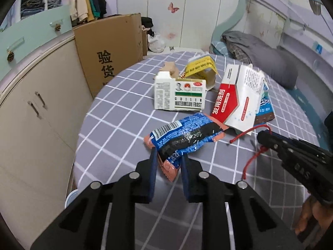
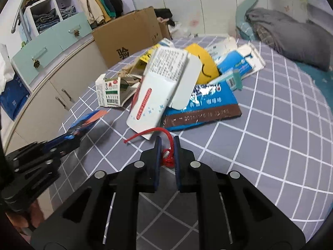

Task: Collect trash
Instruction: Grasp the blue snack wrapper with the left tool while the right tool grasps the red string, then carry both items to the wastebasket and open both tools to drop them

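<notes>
A blue and black snack wrapper [image 1: 183, 135] with orange ends lies out ahead of my left gripper [image 1: 168, 155], which is shut on its near end. In the right wrist view the wrapper [image 2: 87, 123] hangs tilted above the sheet. A red string [image 2: 168, 156] is bunched between the pads of my right gripper [image 2: 167, 139], which is shut on it; its loose end curls toward the pile. In the left wrist view the right gripper [image 1: 264, 137] enters from the right, with the string [image 1: 249, 162] trailing below it.
More trash lies on the grey checked bed sheet [image 1: 116, 112]: a white and green carton [image 1: 179, 95], a torn yellow box [image 1: 199, 66], a red and white box [image 1: 235, 98], a blue bag [image 2: 208, 108]. A cardboard box [image 1: 110, 50] and cabinets [image 1: 31, 114] stand left; a grey pillow [image 1: 276, 66] lies at the back right.
</notes>
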`<state>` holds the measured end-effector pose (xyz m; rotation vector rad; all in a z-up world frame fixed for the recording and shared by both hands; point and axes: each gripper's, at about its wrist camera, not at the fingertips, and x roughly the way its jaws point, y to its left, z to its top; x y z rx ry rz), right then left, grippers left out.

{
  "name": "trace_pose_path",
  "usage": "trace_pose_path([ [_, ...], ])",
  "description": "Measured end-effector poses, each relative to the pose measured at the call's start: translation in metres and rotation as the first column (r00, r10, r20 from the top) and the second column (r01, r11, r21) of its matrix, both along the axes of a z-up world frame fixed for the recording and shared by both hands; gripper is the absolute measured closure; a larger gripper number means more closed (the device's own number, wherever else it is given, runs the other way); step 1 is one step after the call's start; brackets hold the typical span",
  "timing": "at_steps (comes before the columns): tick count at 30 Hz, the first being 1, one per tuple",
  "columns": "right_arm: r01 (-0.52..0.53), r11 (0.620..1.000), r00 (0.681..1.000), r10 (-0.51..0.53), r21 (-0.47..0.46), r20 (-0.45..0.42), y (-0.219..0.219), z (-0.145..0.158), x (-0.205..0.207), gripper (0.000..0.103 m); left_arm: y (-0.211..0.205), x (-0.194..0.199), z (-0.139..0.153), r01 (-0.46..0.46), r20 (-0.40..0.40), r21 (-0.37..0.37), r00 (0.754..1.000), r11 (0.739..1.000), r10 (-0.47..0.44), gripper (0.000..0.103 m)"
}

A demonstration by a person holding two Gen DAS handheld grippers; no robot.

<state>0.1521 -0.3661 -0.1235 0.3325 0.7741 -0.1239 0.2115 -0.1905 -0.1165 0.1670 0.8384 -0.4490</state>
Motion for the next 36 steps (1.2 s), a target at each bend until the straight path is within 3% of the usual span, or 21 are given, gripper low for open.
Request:
trace_pose_path([
  [8, -0.073, 0.997, 0.997, 0.073, -0.001, 0.04, 0.041, 0.013, -0.01, 0.091, 0.061, -0.017, 0.014, -0.065, -0.006, -0.085, 0.998, 0.994, 0.065, 0.083],
  [13, -0.166, 0.986, 0.984, 0.167, -0.023, 0.069, 0.09, 0.033, -0.004, 0.091, 0.106, -0.026, 0.02, -0.138, -0.007, -0.135, 0.99, 0.981, 0.138, 0.083],
  [22, -0.385, 0.921, 0.921, 0.388, -0.067, 0.042, 0.218, 0.036, 0.029, 0.091, 0.208, -0.025, 0.007, -0.301, -0.036, -0.154, 0.953, 0.941, 0.3, 0.083],
  [28, -0.499, 0.861, 0.866, 0.499, -0.096, -0.026, 0.305, 0.005, 0.061, 0.091, 0.282, -0.017, -0.031, -0.431, -0.116, -0.134, 0.901, 0.893, 0.417, 0.083],
  [36, -0.619, 0.785, 0.78, 0.607, -0.04, -0.155, 0.409, -0.072, 0.105, 0.091, 0.376, 0.0, -0.105, -0.605, -0.248, -0.072, 0.781, 0.793, 0.573, 0.083],
])
